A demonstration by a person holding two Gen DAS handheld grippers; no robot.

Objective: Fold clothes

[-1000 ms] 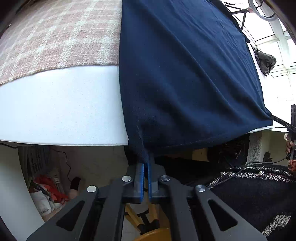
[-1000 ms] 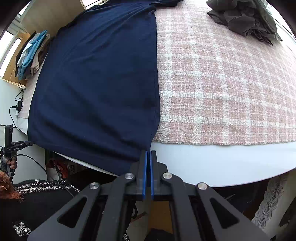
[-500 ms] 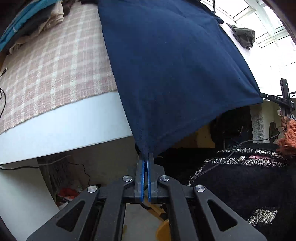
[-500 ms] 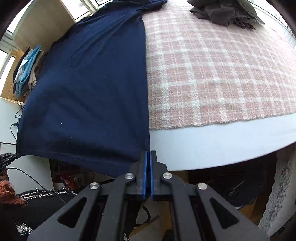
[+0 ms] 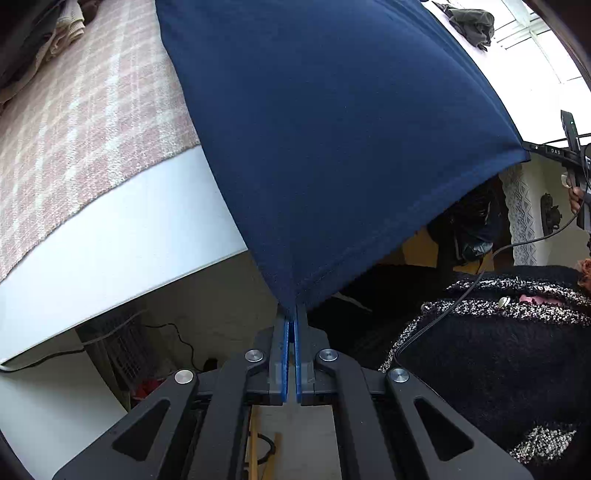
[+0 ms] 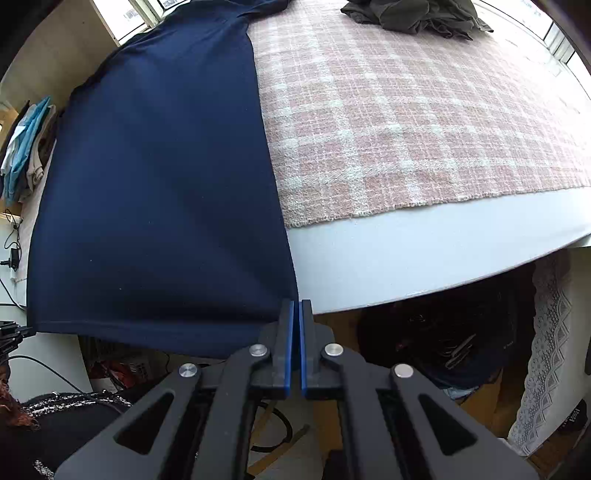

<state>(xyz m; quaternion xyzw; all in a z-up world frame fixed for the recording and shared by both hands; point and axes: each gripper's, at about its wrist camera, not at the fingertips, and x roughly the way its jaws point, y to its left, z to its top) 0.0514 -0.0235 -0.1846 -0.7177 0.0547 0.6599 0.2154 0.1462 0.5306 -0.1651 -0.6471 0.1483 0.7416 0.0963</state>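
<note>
Nearest, the left gripper (image 5: 291,314) is clamped on one bottom corner of the navy garment (image 5: 332,129), its blue pads pressed together over the hem. The right gripper (image 6: 295,314) pinches the other bottom corner in the same way, the cloth's side edge running into its tips. Between them the hem hangs off the near edge of the table (image 6: 424,258), stretched taut. Beyond that edge the garment lies flat along the pink plaid cloth (image 6: 424,122), reaching toward the far edge. A crumpled grey garment (image 6: 417,14) sits at the far edge, and folded clothes (image 6: 26,147) are stacked at the far left. The likely risk: uneven pull between the two corners would skew the garment, or a thin pinch of hem could slip free.
</note>
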